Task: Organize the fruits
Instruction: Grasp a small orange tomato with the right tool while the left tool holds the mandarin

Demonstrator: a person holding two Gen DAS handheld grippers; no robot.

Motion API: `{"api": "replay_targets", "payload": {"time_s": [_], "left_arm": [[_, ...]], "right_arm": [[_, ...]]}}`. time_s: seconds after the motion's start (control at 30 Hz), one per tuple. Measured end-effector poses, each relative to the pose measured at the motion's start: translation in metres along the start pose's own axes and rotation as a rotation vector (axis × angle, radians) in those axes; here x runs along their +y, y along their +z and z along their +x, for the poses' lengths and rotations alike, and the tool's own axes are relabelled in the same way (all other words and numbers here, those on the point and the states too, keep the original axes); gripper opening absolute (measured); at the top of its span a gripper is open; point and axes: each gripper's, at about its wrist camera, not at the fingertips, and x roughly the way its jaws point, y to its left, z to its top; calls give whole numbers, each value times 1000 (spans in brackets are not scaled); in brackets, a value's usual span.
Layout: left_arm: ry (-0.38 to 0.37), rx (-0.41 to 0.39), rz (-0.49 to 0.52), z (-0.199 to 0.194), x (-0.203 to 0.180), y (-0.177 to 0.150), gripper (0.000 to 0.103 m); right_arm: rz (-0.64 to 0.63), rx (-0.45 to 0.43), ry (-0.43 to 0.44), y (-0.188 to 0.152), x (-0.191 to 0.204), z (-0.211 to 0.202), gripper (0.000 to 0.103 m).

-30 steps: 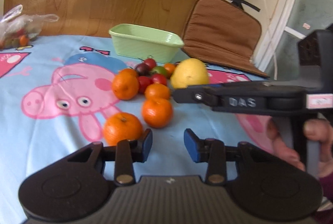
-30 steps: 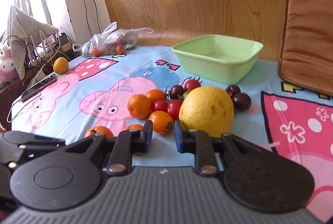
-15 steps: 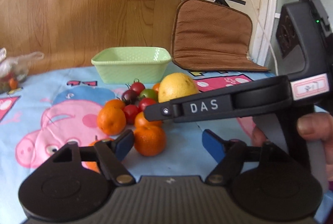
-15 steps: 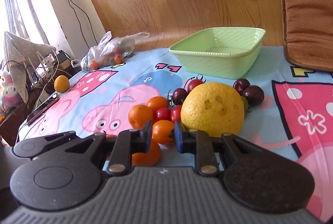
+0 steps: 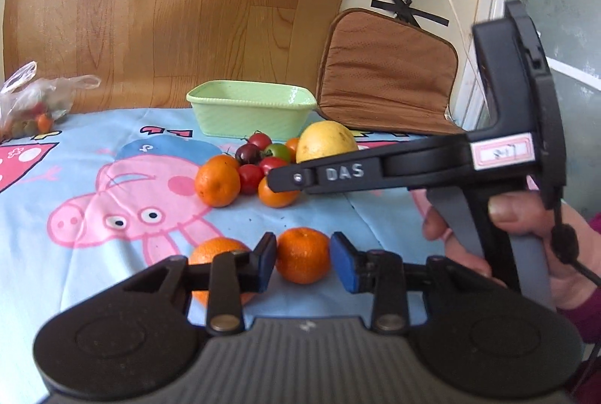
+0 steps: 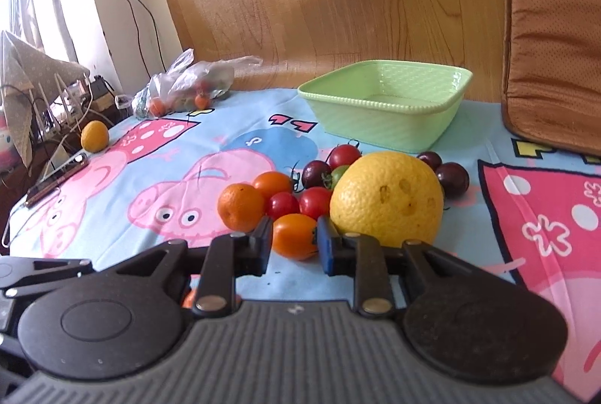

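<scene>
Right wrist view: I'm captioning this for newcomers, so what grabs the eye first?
The big yellow citrus dominates, sitting at the right of the fruit pile on the cartoon-pig tablecloth. Behind it stands an empty green basket. Up close, the right gripper brackets a small orange tomato.

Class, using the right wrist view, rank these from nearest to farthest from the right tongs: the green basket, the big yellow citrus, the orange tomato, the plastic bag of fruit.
1. Orange tomato, between the right tongs' pads.
2. Big yellow citrus, just ahead, right.
3. Green basket, farther back, centre-right.
4. Plastic bag of fruit, far back, left.
</scene>
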Motion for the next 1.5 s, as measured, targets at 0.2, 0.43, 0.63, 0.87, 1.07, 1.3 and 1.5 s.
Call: {"api": "replay_targets", "payload": {"time_s": [0.2,0.43,0.63,0.87,1.07,1.3,1.5], "left_arm": [[20,-1,51,3,-10,-3,41],[36,-13,135,5,-23,-8,53],[1,-46,105,-24,-19,-16,53],[18,-1,7,-26,5,-21,52],[-5,0,8,-9,17,-6,55],[28,-2,-3,2,16,5,79],[28,12,83,-5,-13,-12,78]], "right_arm": [[-123,-14,-34,-6,17,5,47],[-329,-17,-99,-11,30,15,46],[-274,-32,-97,-18,23,-10,47],[-185,-100,-16,-24,19,-38,47],[-142,-128,45,-26,18,-52,47],[-15,4,-4,-8,7,-13,47],[25,46,-37,-10,4,12,47]]}}
